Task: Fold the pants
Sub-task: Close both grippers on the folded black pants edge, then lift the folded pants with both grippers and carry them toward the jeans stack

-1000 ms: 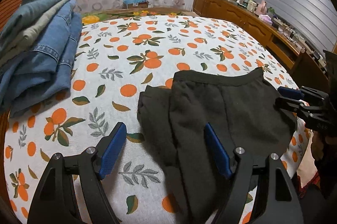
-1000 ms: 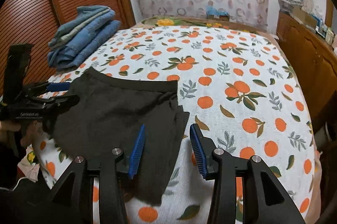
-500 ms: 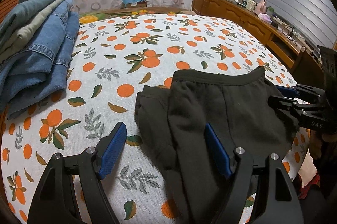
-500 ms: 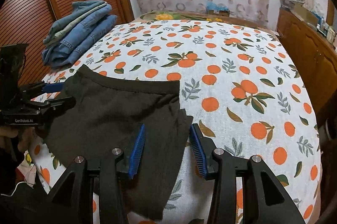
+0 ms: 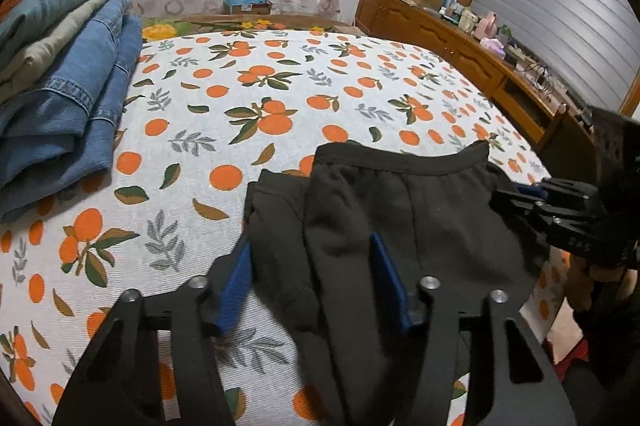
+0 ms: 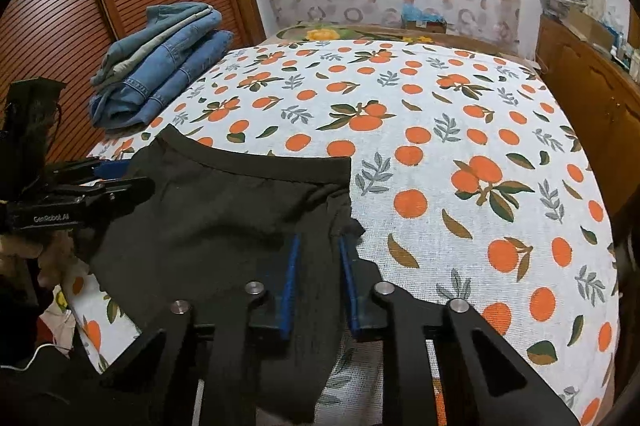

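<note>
Pants [image 5: 400,210] lie lower centre on the bedsheet [image 5: 280,82]; both grippers, left [image 5: 310,280] and right [image 6: 318,280] (left marked "GenRobot.AI"), straddle fabric unclenched; jeans [image 5: 60,86] upper left.

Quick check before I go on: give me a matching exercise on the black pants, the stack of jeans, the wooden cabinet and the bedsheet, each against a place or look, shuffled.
Things:
1. black pants
2. stack of jeans
3. wooden cabinet
4. bedsheet

Descriptions:
A. white with an orange fruit print
B. along the right side of the bed, clutter on top
C. piled at the far left of the bed, by the slatted door
D. at the near edge of the bed, waistband facing away

Pairs: 1-D, 2-C, 3-B, 4-A
</note>
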Demonstrator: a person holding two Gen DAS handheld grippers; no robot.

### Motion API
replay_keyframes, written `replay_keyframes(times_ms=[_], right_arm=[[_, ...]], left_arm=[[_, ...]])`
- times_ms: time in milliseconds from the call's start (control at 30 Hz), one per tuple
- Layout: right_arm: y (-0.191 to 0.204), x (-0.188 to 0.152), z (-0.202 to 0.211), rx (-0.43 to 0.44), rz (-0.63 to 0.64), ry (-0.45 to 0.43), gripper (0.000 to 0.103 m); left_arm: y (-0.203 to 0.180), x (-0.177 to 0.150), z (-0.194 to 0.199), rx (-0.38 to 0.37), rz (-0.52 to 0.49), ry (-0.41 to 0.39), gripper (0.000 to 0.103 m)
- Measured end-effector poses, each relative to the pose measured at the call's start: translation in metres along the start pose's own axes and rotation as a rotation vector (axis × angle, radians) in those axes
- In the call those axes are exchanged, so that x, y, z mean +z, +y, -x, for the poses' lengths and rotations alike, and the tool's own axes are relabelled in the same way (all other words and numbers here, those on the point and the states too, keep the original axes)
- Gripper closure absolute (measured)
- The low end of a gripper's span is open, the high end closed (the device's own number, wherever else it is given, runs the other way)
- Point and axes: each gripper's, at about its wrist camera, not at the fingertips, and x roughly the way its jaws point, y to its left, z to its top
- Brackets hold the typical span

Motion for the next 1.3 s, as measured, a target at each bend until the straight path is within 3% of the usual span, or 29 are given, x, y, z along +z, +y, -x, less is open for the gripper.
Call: replay_keyframes(times_ms=[133, 267, 633, 900, 1033, 1067, 1300], right_arm=[[0.002, 0.000, 0.001, 0.009, 0.002, -0.006, 0.092], [0.004, -0.002, 0.005, 0.014, -0.005, -0.031, 0.094], [0.017, 0.002, 0.035, 0.009, 0.035, -0.137, 0.095], [0.020, 0.002, 0.028, -0.013, 0.051, -0.111, 0.095], [0.018, 0.004, 0.025, -0.012, 0.045, -0.104, 0.095], [0.018, 0.004, 0.024, -0.013, 0.046, -0.102, 0.095], [0.014, 0.001, 0.020, -0.015, 0.036, -0.091, 0.095]], left_arm=[[-0.004, 0.001, 0.001, -0.025, -0.004, -0.008, 0.068], [-0.013, 0.002, 0.012, -0.010, -0.039, -0.047, 0.081], [-0.024, 0.019, 0.060, 0.001, -0.071, -0.183, 0.093], [-0.009, 0.020, 0.042, 0.034, -0.035, -0.120, 0.089], [-0.004, 0.016, 0.029, 0.057, -0.021, -0.090, 0.057], [-0.003, 0.015, 0.026, 0.055, -0.018, -0.087, 0.053], [0.007, 0.011, -0.002, 0.044, 0.029, 0.001, 0.053]])
